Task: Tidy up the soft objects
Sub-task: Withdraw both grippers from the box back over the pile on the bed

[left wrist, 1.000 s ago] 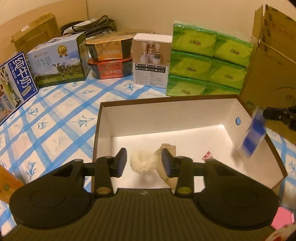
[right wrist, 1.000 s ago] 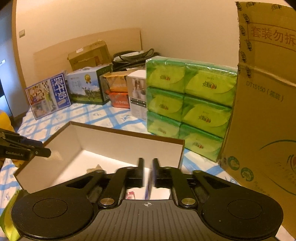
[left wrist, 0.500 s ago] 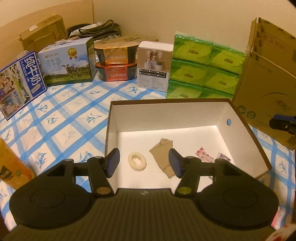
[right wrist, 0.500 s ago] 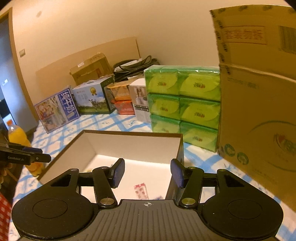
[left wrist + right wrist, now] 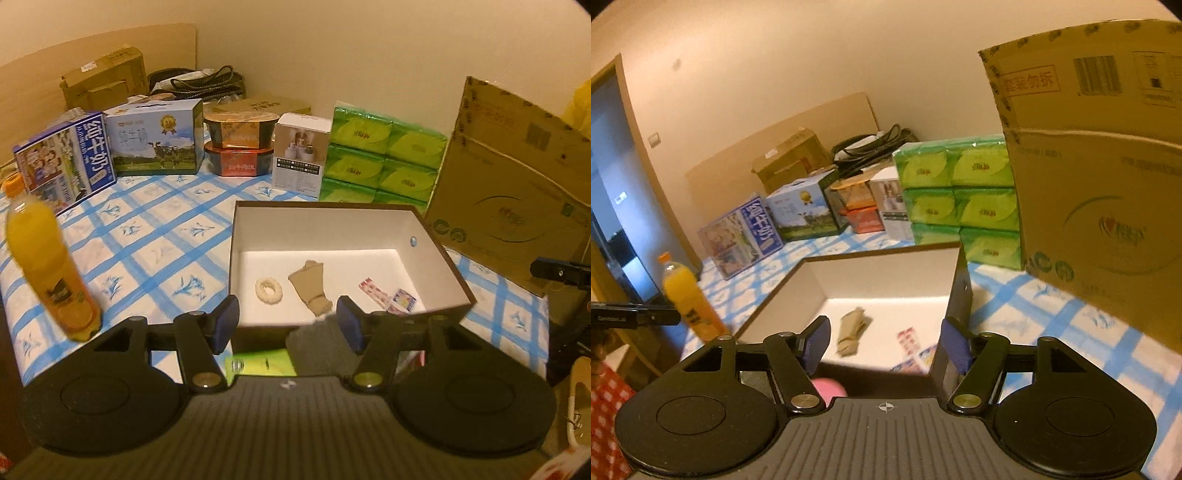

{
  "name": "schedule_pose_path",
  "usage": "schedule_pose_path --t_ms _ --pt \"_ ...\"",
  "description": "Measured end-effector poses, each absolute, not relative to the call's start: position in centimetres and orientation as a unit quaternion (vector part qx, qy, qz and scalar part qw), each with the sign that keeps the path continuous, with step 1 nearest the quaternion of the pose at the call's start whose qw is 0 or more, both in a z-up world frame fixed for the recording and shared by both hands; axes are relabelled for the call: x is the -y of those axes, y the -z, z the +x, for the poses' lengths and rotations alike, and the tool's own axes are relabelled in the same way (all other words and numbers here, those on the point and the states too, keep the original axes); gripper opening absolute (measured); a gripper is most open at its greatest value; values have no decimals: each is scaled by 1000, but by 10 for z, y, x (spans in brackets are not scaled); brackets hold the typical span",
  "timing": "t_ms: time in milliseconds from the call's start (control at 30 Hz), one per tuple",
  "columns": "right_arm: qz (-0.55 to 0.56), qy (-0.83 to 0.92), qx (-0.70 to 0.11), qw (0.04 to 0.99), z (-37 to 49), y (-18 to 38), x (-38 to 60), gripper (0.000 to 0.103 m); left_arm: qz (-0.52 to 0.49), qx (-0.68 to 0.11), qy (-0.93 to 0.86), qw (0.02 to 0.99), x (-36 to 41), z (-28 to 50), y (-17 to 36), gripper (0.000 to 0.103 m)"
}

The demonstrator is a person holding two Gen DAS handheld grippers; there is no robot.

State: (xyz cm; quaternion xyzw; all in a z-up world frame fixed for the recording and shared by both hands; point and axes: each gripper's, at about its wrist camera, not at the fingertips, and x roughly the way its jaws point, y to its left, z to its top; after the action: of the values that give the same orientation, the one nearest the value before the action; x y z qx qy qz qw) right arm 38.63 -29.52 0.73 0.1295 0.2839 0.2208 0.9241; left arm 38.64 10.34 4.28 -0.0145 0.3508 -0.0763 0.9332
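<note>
Ahead of the left gripper (image 5: 288, 325), past its fingertips, stands the open box (image 5: 321, 210), brown outside and white inside, its long sides running left to right across that gripper's line of sight. On the box floor, just beyond the left finger, lies a cream ring-shaped scrunchie (image 5: 269, 290), flat. Beside it, closer to the right finger, a tan folded cloth (image 5: 309, 287) lies with its long axis running away from the gripper and leaning slightly left at the far end. Further right on the floor sit two small flat packets (image 5: 388, 295), the red-and-white one lying diagonally. The left gripper tilts down toward the near box wall, its jaws wide apart with nothing between them; they widened a moment ago and are now steady. The right gripper (image 5: 884, 345) points less steeply, aimed at the box's near right corner, and its jaws have just been opening; they stand wide and grip nothing, the cloth and packets showing beyond the gap. Below the left gripper's fingers a green pack (image 5: 260, 363) is partly visible, and below the right's a pink object (image 5: 829, 389). The box rests on a blue-and-white checked cloth (image 5: 147, 236). Left of the left gripper stands an orange drink bottle (image 5: 48, 266); beyond the box are milk cartons (image 5: 110, 155), stacked green tissue packs (image 5: 380, 155) and, to the right, a large cardboard carton (image 5: 509, 177) near a plain beige wall.
</note>
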Motion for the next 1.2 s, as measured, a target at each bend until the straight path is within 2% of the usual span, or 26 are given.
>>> schedule_pose_path --t_ms 233,600,1200 --pt "130 -221 -274 927 326 -14 298 72 -9 -341 55 938 -104 323 -47 56" --pt "131 -208 -275 929 261 -13 289 73 -28 -334 15 942 -114 250 -43 56" --pt "125 -192 -297 927 206 6 270 73 -49 -334 -24 941 -111 183 -29 56"
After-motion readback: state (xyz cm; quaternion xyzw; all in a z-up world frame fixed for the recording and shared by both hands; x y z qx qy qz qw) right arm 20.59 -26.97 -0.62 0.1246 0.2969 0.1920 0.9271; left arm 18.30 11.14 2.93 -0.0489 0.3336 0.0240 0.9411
